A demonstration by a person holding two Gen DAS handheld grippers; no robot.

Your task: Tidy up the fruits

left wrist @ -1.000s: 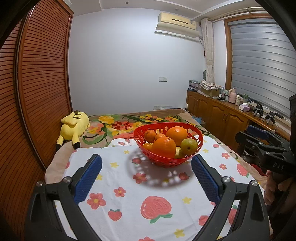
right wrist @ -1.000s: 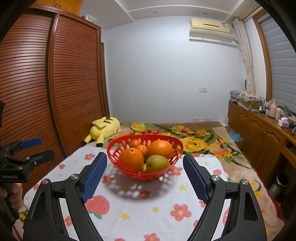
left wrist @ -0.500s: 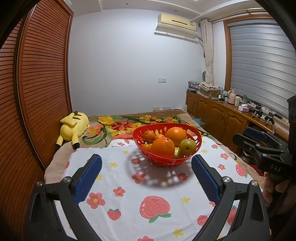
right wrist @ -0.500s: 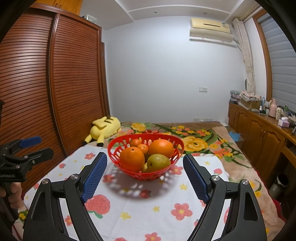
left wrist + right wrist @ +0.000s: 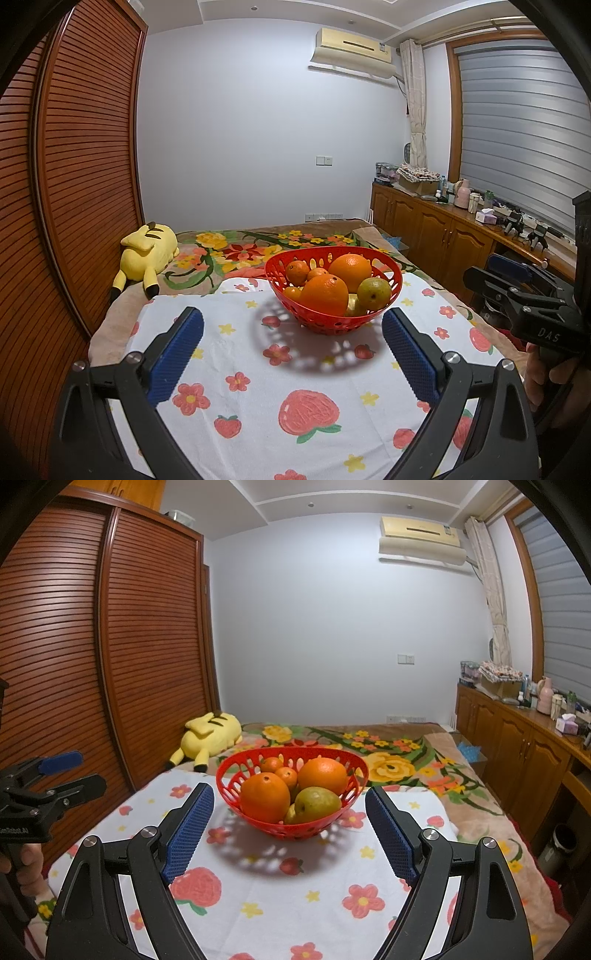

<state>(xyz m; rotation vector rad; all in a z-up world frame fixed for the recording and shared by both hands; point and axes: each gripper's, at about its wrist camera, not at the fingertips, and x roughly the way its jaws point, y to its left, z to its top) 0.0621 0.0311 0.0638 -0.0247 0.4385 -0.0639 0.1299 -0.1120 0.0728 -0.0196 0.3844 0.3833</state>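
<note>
**On the flowered cloth, every fruit sits in the red basket**

At the middle of the flowered tablecloth [image 5: 258, 897] stands the red basket [image 5: 354, 771], and all the fruit in sight lies inside it: two large oranges [image 5: 265, 796], three or so small mandarins [image 5: 286, 775], a green pear [image 5: 317, 799] and something yellow tucked low underneath. No loose fruit shows on the cloth.

Both tools hang back on the near side. The left gripper [image 5: 291, 354] is spread wide and grips nothing; the right gripper [image 5: 288, 827] is likewise splayed and empty, its blue pads framing the basket.

This arrangement fits either a pile waiting to be sorted out or one just gathered in — the pictures do not settle which. Whichever it is, any handling should be gentle: the round fruit are heaped and lean on each other, so disturbing one may roll its neighbours, and the light basket could slide on the cloth.
</note>
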